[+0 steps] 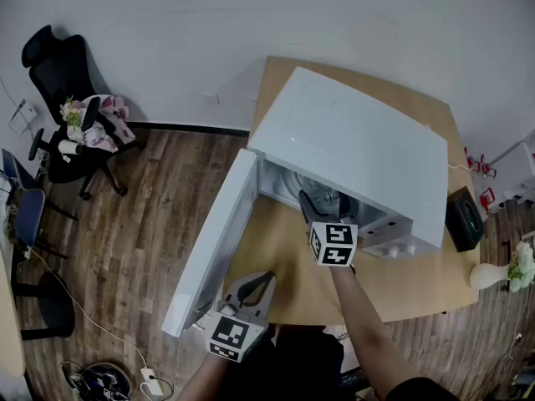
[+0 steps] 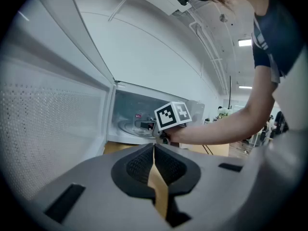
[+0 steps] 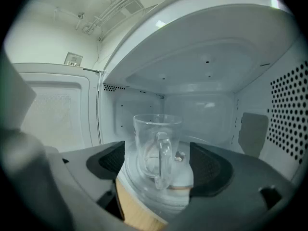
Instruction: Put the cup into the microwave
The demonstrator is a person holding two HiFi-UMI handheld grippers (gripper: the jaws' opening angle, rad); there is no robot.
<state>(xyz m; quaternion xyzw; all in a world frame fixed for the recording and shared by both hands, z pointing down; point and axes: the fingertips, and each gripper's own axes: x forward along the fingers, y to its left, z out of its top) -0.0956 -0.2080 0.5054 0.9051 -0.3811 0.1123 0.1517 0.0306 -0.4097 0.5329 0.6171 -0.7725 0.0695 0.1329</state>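
Observation:
A clear glass cup (image 3: 156, 148) with a handle stands upright on the glass turntable (image 3: 144, 196) inside the white microwave (image 1: 359, 140). My right gripper (image 3: 155, 154) reaches into the oven mouth; its jaws stand open on either side of the cup with a gap on each side. In the head view the right gripper (image 1: 320, 209) is at the opening and the cup is hidden. The door (image 1: 213, 249) hangs wide open to the left. My left gripper (image 1: 255, 284) is shut and empty, low by the door's near edge, and its jaws (image 2: 154, 150) meet.
The microwave sits on a wooden table (image 1: 284, 261). A black box (image 1: 464, 217) and a white vase of flowers (image 1: 501, 272) are at its right end. A black office chair (image 1: 71, 115) stands on the wood floor at left, with cables (image 1: 109, 378) near the bottom left.

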